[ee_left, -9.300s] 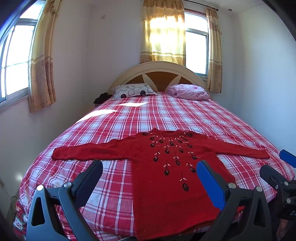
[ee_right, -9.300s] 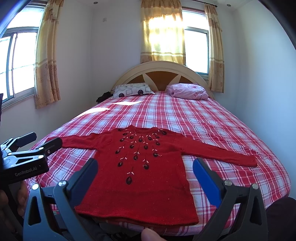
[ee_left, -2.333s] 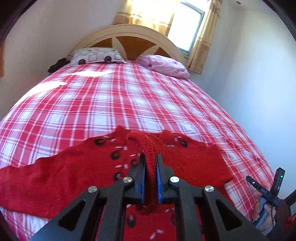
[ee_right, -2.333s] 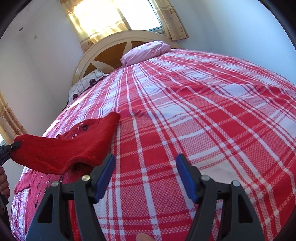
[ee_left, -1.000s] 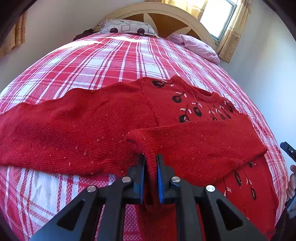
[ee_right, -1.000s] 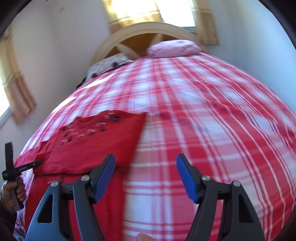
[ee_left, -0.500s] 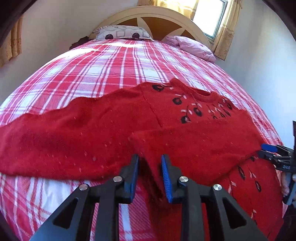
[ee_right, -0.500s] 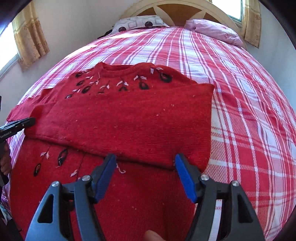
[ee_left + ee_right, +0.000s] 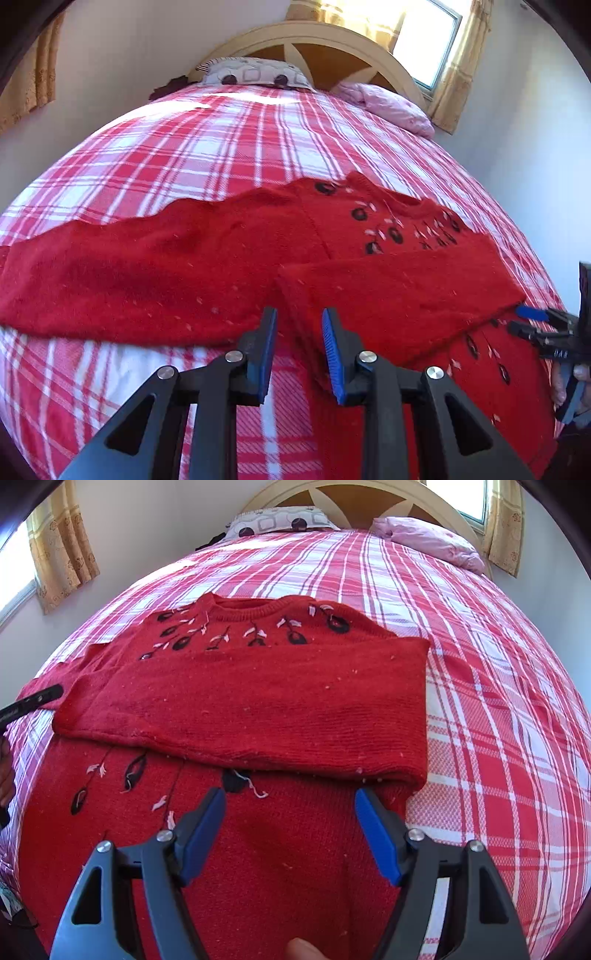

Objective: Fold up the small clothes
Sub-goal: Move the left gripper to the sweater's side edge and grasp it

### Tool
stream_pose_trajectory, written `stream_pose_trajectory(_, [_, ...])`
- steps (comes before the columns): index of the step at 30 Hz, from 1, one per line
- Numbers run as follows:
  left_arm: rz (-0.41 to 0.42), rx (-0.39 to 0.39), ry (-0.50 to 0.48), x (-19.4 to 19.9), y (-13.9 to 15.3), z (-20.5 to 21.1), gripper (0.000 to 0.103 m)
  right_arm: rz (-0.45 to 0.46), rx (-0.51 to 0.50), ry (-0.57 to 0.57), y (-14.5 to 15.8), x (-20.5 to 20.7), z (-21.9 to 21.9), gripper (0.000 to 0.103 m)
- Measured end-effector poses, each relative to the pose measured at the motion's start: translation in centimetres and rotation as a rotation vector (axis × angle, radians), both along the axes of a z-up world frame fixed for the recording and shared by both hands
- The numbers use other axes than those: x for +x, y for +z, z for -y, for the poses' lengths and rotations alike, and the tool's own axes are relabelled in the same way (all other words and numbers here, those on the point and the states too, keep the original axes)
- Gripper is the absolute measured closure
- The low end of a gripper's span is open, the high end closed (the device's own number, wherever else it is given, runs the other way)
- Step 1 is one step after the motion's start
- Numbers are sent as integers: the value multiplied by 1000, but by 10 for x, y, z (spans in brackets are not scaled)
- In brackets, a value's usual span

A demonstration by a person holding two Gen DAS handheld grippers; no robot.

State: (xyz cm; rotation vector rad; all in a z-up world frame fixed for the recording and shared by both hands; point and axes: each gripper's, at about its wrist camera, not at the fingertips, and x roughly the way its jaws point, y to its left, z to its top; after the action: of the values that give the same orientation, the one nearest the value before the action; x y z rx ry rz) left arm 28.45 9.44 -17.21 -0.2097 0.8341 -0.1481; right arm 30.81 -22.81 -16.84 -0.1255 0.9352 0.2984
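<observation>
The folded sleeve (image 9: 258,709) lies across the red sweater (image 9: 258,867) and hides the middle of its embroidered front, so the stems show only above and below it. In the left wrist view the other sleeve (image 9: 129,273) runs out of the picture at the left edge, its cuff unseen, and the right gripper (image 9: 524,319) is cut off at the right edge. The sweater's near hem is hidden behind the gripper bodies in both views.

Red sweater (image 9: 258,701), one sleeve (image 9: 240,705) folded across its chest, on plaid bed (image 9: 480,664); right gripper (image 9: 291,830) jaws apart.
</observation>
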Motion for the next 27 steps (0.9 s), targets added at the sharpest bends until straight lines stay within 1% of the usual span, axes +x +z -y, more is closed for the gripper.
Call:
stream_pose_trajectory(2, [-33,40,-16,1,-10,9,76,9,24,1,5,-1,-3,28])
stream_pose_trajectory(3, [-48,77,-15,1,-17,14,76,12,38,9,8,-2,-5,28])
stream_pose_trajectory(4, [-46,99,-10,1,-20,17,74,18,46,18,11,-4,-9,28])
stream_pose_trajectory(6, [-22,112,-8,-3,-19,18,74,38,41,45,16,-7,-19,28])
stream_pose_trajectory(8, [-23,99,-8,-4,-16,15,74,41,31,73,16,-8,-27,28])
stream_pose_trajectory(9, [-24,81,-4,-7,-15,11,74,33,20,81,13,-7,-30,28])
stream_pose_trajectory(10, [-22,59,-1,-9,-13,5,74,23,9,80,10,-6,-32,28])
stream_pose_trajectory(12, [-12,56,12,-14,-9,-3,74,6,4,71,4,-5,-31,28])
stream_pose_trajectory(14, [2,82,41,-21,-4,-14,67,-9,11,59,0,-5,-28,28])
stream_pose_trajectory(15, [6,90,56,-25,-3,-21,53,-13,12,54,-2,-6,-27,28])
stream_pose_trajectory(16, [11,105,87,-29,-1,-32,37,-15,11,54,-3,-8,-26,28])
stream_pose_trajectory(17, [15,117,113,-32,0,-39,33,-16,8,57,-3,-11,-25,28])
stream_pose_trajectory(19, [34,147,180,-42,4,-62,31,-14,-8,69,-2,-17,-26,28])
stream_pose_trajectory(21, [29,185,225,-44,7,-81,31,-10,-22,84,0,-23,-28,28])
stream_pose_trajectory(22, [27,211,264,-46,9,-96,31,-6,-29,93,1,-27,-29,28])
stream_pose_trajectory(24, [25,238,324,-51,11,-121,31,1,-39,109,5,-33,-31,28])
stream_pose_trajectory(26, [9,287,413,-54,12,-154,31,13,-46,127,9,-40,-35,28])
stream_pose_trajectory(27, [3,299,457,-55,14,-169,31,19,-46,136,11,-43,-37,28])
